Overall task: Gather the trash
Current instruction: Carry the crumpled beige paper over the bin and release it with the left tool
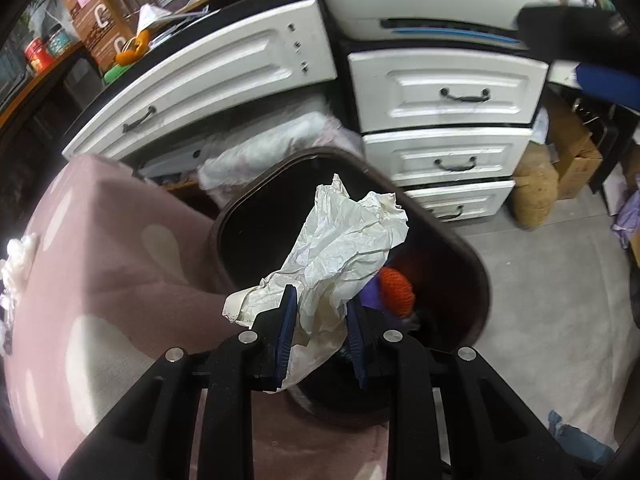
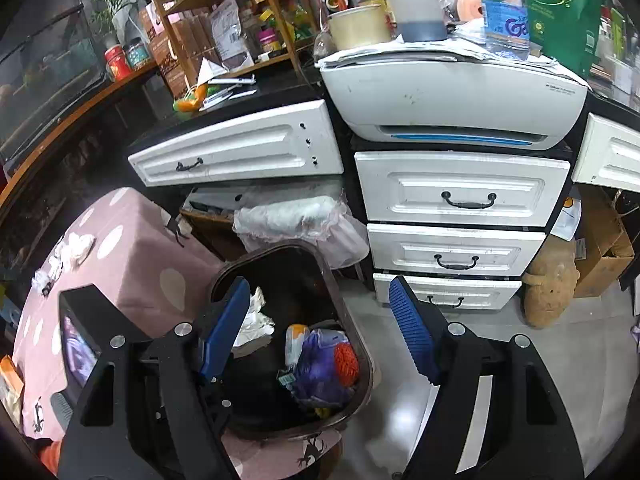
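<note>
**Crumpled paper held over the bin**

The left gripper (image 1: 320, 328) has its jaws nearly closed, pinching a crumpled sheet of white paper (image 1: 340, 248) by its lower end. The paper's long axis runs from the pads up and away, its free end pointing toward the white drawers (image 1: 444, 88), above the dark bin (image 1: 476, 264). The right gripper (image 2: 320, 328) stands wide open and empty over the same bin (image 2: 366, 364), where other trash (image 2: 320, 364) already lies.
</note>
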`<act>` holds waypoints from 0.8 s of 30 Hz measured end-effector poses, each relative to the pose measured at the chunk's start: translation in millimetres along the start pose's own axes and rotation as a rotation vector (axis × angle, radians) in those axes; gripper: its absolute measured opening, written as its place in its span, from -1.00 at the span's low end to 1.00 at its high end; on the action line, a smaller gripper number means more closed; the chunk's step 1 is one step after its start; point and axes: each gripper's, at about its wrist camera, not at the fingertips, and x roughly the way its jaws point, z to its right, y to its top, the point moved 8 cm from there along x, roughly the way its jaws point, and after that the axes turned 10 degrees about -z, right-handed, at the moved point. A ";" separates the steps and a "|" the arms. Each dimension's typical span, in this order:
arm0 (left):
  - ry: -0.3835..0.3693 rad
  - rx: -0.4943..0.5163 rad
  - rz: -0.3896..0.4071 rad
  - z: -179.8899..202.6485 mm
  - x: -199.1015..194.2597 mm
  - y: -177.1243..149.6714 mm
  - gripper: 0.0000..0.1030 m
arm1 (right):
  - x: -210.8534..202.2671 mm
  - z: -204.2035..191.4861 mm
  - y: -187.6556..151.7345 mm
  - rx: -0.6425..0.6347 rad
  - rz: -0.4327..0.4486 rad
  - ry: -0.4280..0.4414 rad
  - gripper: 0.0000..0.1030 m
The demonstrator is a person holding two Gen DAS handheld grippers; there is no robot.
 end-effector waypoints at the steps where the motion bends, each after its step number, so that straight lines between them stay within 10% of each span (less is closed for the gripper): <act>1: -0.004 -0.003 -0.011 -0.3 2.0 -1.1 -0.52 | -0.1 1.7 0.6 0.003 0.000 -0.004 0.40; 9: 0.011 -0.040 -0.055 -11.5 12.1 -1.6 -0.23 | -1.1 9.6 0.9 0.030 0.000 -0.020 0.40; 17: -0.021 -0.033 -0.021 -6.7 4.1 1.1 0.59 | -3.5 10.9 2.3 0.036 0.008 -0.023 0.44; 24: -0.065 0.017 0.100 8.6 -20.9 7.8 0.73 | -10.6 18.6 6.5 0.064 0.038 -0.032 0.54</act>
